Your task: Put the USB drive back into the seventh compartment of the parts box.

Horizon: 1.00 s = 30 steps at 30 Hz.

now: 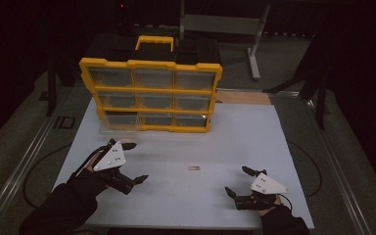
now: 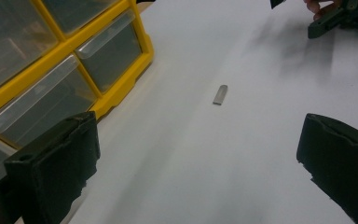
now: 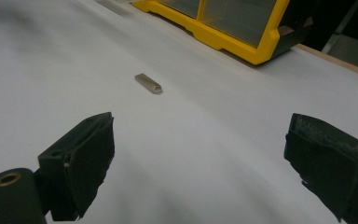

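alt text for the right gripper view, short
A small flat metal piece lies alone on a white table, ahead of the open right tool, whose two black jaws frame the foreground. A yellow drawer organizer stands at the top edge.

The white surface (image 1: 254,142) lies open between the left tongs (image 1: 136,163) and right tongs (image 1: 238,181), save a small metal piece (image 1: 194,168). The yellow organizer (image 1: 152,94) blocks the far left side.
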Tool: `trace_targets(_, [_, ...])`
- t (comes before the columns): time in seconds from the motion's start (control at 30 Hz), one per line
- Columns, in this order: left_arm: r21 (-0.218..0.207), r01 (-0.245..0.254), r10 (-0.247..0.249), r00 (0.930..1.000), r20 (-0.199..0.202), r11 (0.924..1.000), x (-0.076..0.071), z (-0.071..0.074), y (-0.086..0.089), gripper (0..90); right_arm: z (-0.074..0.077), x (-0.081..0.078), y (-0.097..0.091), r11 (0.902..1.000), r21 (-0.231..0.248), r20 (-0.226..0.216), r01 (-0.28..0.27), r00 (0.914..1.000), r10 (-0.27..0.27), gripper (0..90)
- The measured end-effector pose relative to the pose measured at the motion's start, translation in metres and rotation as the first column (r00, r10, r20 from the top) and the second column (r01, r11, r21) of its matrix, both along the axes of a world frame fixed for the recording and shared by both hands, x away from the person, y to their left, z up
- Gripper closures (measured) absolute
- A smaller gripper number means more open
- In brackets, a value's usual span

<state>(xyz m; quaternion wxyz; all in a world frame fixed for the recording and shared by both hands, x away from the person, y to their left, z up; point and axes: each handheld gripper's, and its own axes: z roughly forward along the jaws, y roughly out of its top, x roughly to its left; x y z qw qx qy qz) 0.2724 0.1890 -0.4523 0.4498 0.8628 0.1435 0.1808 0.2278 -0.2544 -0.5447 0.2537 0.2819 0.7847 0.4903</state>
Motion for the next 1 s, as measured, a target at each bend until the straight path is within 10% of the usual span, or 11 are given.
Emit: trace_targets(1.0, [0.072, 0.090, -0.088, 0.9957, -0.027, 0.9933, 0.019, -0.001, -0.050, 0.4, 0.000, 0.000, 0.001, 0.9999, 0.015, -0.004, 0.000, 1.0000, 0.001, 8.7])
